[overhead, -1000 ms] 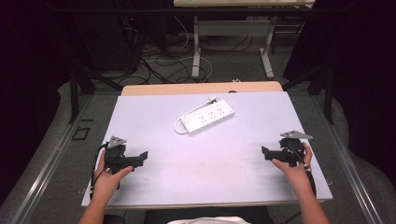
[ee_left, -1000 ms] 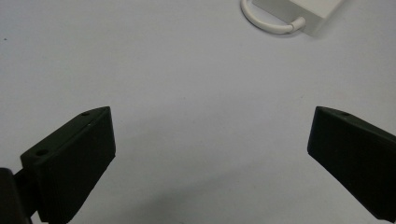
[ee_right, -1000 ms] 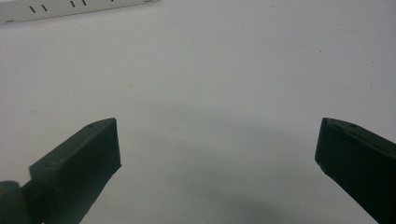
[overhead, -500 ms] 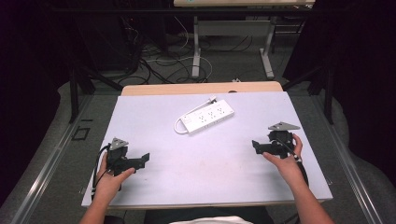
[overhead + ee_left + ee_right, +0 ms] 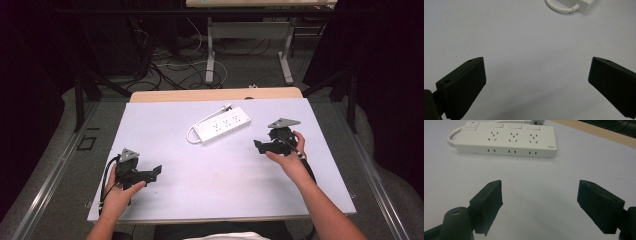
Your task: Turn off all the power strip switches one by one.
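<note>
Since a second ago the right tool (image 5: 259, 145) has moved from the counter's right edge inward toward the white power strip (image 5: 223, 124), and now sits near its right end, jaws wide apart and empty. The strip lies flat at mid-counter (image 5: 220, 190). The left tool (image 5: 156, 171) has stayed near the front left, jaws also apart.

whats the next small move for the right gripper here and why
Probably ease the right gripper forward toward the power strip. Its jaws stand wide open with nothing between them, the strip lies just ahead of them on the table, untouched, and the left gripper, also open, sits farther off.
</note>
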`<state>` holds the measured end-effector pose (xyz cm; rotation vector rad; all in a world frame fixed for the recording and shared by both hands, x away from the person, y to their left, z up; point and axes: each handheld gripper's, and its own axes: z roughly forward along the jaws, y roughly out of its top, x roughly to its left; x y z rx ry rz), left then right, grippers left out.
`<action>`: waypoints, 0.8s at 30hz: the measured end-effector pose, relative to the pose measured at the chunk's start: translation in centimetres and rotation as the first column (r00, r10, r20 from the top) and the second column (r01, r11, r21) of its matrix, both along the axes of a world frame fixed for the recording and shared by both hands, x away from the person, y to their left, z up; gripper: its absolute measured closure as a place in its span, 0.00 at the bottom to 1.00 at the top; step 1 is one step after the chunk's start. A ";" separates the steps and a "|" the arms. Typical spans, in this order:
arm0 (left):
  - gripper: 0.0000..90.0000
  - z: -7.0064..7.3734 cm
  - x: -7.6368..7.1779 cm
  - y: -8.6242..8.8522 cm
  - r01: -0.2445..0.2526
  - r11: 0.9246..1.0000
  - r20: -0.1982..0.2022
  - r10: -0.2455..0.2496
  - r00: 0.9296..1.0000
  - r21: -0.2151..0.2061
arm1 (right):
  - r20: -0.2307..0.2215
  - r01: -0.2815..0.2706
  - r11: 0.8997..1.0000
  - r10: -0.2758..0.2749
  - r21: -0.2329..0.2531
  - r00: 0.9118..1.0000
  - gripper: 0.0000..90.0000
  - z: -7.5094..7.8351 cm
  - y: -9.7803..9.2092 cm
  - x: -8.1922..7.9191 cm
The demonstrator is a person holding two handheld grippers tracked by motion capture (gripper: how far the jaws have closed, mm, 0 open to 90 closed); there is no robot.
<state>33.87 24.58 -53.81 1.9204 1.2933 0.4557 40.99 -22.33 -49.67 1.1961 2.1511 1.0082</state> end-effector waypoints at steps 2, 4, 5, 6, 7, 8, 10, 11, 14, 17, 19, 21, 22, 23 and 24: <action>0.02 -0.1 0.0 0.0 -0.011 1.000 0.015 0.011 1.000 -0.010 | -0.007 -0.011 1.000 0.011 -0.003 1.000 0.24 0.1 0.2 0.2; 0.02 0.1 -0.1 0.1 -0.009 1.000 -0.001 0.009 1.000 -0.011 | -0.018 -0.028 1.000 0.028 -0.003 0.999 0.26 0.2 0.7 0.6; 0.02 0.1 -0.1 0.2 -0.006 1.000 -0.004 0.006 1.000 -0.010 | -0.022 -0.033 0.999 0.033 0.001 0.999 0.27 0.3 1.0 0.8; 0.02 0.0 -0.1 0.2 -0.013 1.000 0.006 0.013 1.000 -0.014 | -0.028 -0.046 0.999 0.046 -0.002 0.999 0.29 0.5 1.4 1.2; 0.02 0.0 -0.1 0.2 -0.011 1.000 0.004 0.011 1.000 -0.010 | -0.033 -0.045 0.999 0.045 -0.003 0.998 0.29 0.6 1.6 1.4; 0.02 0.0 -0.2 0.2 -0.015 1.000 -0.001 0.015 1.000 -0.014 | -0.035 -0.050 0.999 0.050 -0.008 0.998 0.30 0.7 1.8 1.6; 0.02 0.0 -0.2 0.2 -0.016 1.000 0.000 0.016 1.000 -0.018 | -0.041 -0.059 0.998 0.059 -0.004 0.997 0.32 0.9 2.3 2.1; 0.02 0.0 -0.2 0.3 -0.012 1.000 -0.008 0.012 1.000 -0.015 | -0.041 -0.059 0.998 0.059 -0.004 0.997 0.32 0.9 2.3 2.1; 0.02 0.0 -0.2 0.3 -0.015 1.000 -0.006 0.015 1.000 -0.017 | -0.035 -0.062 0.998 0.062 -0.008 0.997 0.34 1.3 3.0 2.8; 0.02 0.0 -0.2 0.3 -0.014 1.000 -0.006 0.014 1.000 -0.017 | -0.034 -0.063 0.998 0.063 -0.005 0.997 0.36 1.5 3.5 3.1; 0.02 0.0 -0.2 0.3 -0.015 1.000 -0.007 0.015 1.000 -0.017 | -0.035 -0.073 0.997 0.073 -0.012 0.997 0.37 1.8 4.3 3.6; 0.02 0.0 -0.2 0.3 -0.014 1.000 -0.007 0.014 1.000 -0.018 | -0.038 -0.079 0.997 0.078 -0.011 0.996 0.38 1.8 4.6 3.8; 0.02 0.0 -0.2 0.4 -0.008 1.000 -0.009 0.008 1.000 -0.011 | -0.044 -0.078 0.997 0.077 -0.015 0.996 0.38 1.9 4.9 4.0; 0.02 0.0 -0.2 0.4 -0.009 1.000 -0.008 0.009 1.000 -0.011 | -0.040 -0.080 0.997 0.079 -0.019 0.996 0.38 2.0 5.2 4.2; 0.02 0.0 -0.2 0.4 -0.010 1.000 -0.009 0.009 1.000 -0.010 | -0.045 -0.085 0.996 0.084 -0.015 0.995 0.38 2.0 5.4 4.4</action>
